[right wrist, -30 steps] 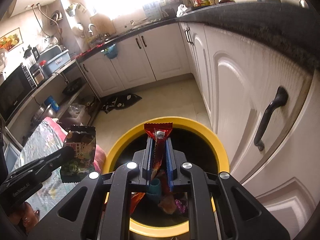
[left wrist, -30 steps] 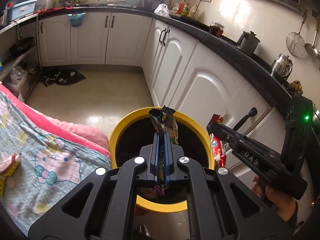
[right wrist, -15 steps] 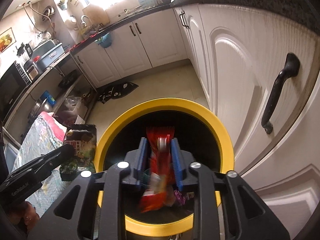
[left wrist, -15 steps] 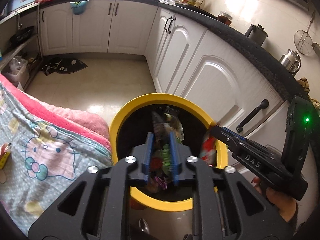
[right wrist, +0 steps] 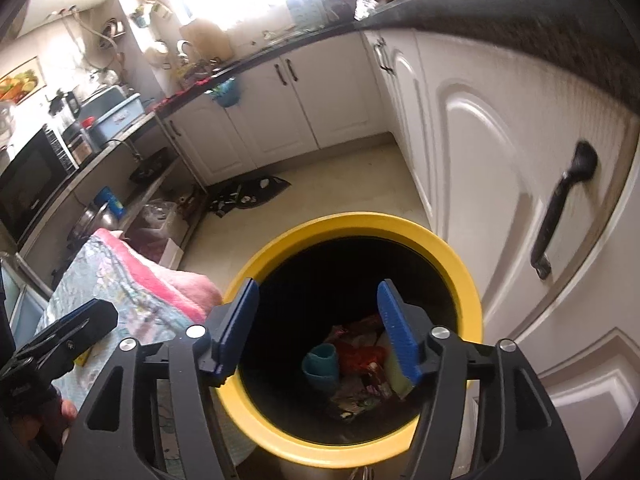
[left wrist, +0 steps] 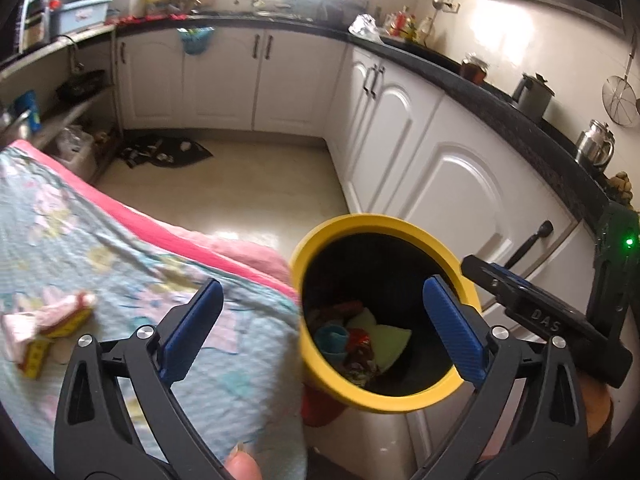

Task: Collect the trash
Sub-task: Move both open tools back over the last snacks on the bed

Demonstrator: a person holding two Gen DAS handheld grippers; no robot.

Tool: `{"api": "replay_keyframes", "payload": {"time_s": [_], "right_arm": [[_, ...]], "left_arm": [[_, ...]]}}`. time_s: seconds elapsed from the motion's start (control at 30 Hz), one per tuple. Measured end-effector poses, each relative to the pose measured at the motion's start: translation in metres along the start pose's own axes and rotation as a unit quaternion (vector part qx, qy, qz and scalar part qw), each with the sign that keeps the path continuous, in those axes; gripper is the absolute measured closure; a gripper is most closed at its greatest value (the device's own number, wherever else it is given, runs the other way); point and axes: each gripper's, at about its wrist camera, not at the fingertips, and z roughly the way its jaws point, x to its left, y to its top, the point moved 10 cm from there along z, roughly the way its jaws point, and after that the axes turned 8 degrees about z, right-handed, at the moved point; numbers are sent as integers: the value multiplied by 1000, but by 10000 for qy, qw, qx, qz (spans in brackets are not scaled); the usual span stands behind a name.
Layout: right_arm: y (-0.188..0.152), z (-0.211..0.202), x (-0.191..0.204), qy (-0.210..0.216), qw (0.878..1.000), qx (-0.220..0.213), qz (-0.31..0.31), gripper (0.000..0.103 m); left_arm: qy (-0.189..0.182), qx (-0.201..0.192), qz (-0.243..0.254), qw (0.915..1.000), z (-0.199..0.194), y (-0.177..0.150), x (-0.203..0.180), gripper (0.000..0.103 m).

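Above the yellow-rimmed bin (right wrist: 472, 280), the right gripper (right wrist: 318, 330) points down into the dark interior, its blue pads (right wrist: 396, 332) spreading apart with nothing between them. Inside the bin, at the bottom, lies the collected trash: red and dark wrappers (right wrist: 360, 360), a teal cup (right wrist: 320, 364) to their left and a pale yellow piece (left wrist: 380, 340) to their right. Left of the bin, the left gripper (left wrist: 320, 320) hangs partly over the patterned cloth (left wrist: 120, 260), jaws opening wide and empty; one pad stands over the cloth, the other over the bin's mouth. On the cloth, well left of the bin, rests a pink-and-yellow wrapper (left wrist: 44, 332), blurred. Right of the bin stand white cabinet doors (right wrist: 480, 160).
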Motion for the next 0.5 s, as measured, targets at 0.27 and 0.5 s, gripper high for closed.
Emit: {"api": "replay_keyframes", "payload": {"time_s": [0.27,0.5], "right_arm": [[0,-23,48,350,9981,-156,-482,37],[-9,-41,99,700,9925,-183,-986,34]], "left_arm": [[420,-327,-145,9985,-48,2,41,11],[694,-583,-293,9955,-88,-2,74,11]]}}
